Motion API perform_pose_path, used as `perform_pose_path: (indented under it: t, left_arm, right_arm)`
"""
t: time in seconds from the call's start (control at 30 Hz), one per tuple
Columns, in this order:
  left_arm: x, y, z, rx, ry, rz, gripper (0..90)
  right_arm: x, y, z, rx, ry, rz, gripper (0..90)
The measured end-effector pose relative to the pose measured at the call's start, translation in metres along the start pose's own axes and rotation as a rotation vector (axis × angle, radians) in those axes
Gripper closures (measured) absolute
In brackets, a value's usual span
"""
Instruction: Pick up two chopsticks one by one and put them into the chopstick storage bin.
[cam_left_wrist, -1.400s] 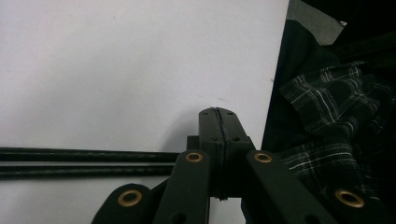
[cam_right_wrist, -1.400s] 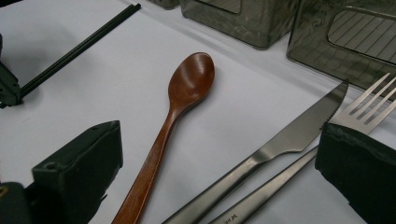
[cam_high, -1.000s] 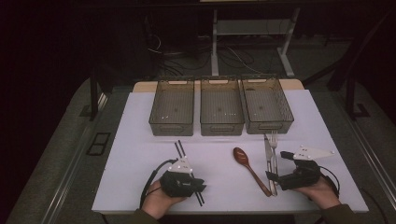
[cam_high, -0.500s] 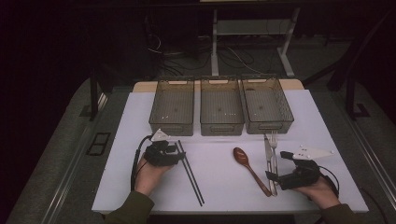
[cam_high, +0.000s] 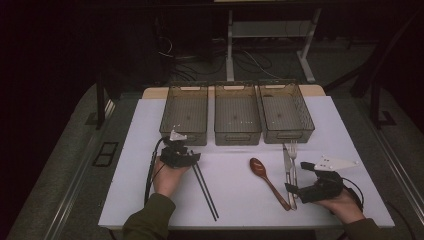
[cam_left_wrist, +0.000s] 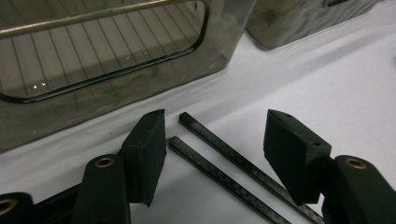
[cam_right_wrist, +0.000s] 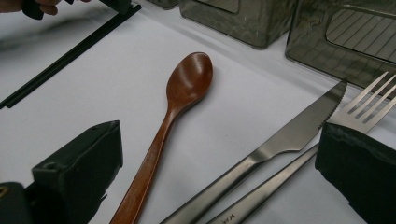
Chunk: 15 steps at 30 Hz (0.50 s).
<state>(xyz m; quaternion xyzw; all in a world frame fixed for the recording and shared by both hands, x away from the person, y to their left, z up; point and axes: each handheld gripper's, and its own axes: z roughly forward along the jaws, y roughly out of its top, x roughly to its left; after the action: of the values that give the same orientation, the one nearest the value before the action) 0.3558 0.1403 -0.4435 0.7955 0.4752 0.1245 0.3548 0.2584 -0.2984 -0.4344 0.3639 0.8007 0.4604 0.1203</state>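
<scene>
Two black chopsticks (cam_high: 205, 191) lie side by side on the white table (cam_high: 240, 205). My left gripper (cam_high: 193, 158) sits at their far ends, just before the left bin (cam_high: 183, 136). In the left gripper view its jaws have just been opening and stand open (cam_left_wrist: 217, 123), with the chopsticks (cam_left_wrist: 219, 168) flat between the pads (cam_left_wrist: 148, 154), untouched. My right gripper (cam_high: 296, 179) rests at the front right, open (cam_right_wrist: 222, 133). It straddles the handles of a brown wooden spoon (cam_right_wrist: 180, 100), a steel knife (cam_right_wrist: 289, 135) and a fork (cam_right_wrist: 369, 100).
Three smoky see-through bins stand in a row at the back; the middle bin (cam_high: 237, 135) and right bin (cam_high: 287, 134) look empty. The spoon (cam_high: 267, 181), knife (cam_high: 286, 162) and fork (cam_high: 294, 160) lie right of centre. The table's front edge runs just under both hands.
My left hand has moved left and away from the near part of the chopsticks to their far ends by the left bin. The chopsticks stay on the table. The right hand has not moved.
</scene>
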Motion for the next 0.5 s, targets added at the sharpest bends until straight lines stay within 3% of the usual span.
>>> perform_pose_path:
  t: [0.5]
  left_arm:
    - [-0.004, -0.0001, 0.0043, 0.005, 0.035, 0.04, 50.6]
  right_arm:
    - [0.0001, 0.0001, 0.0, -0.002, 0.0, -0.001, 0.1]
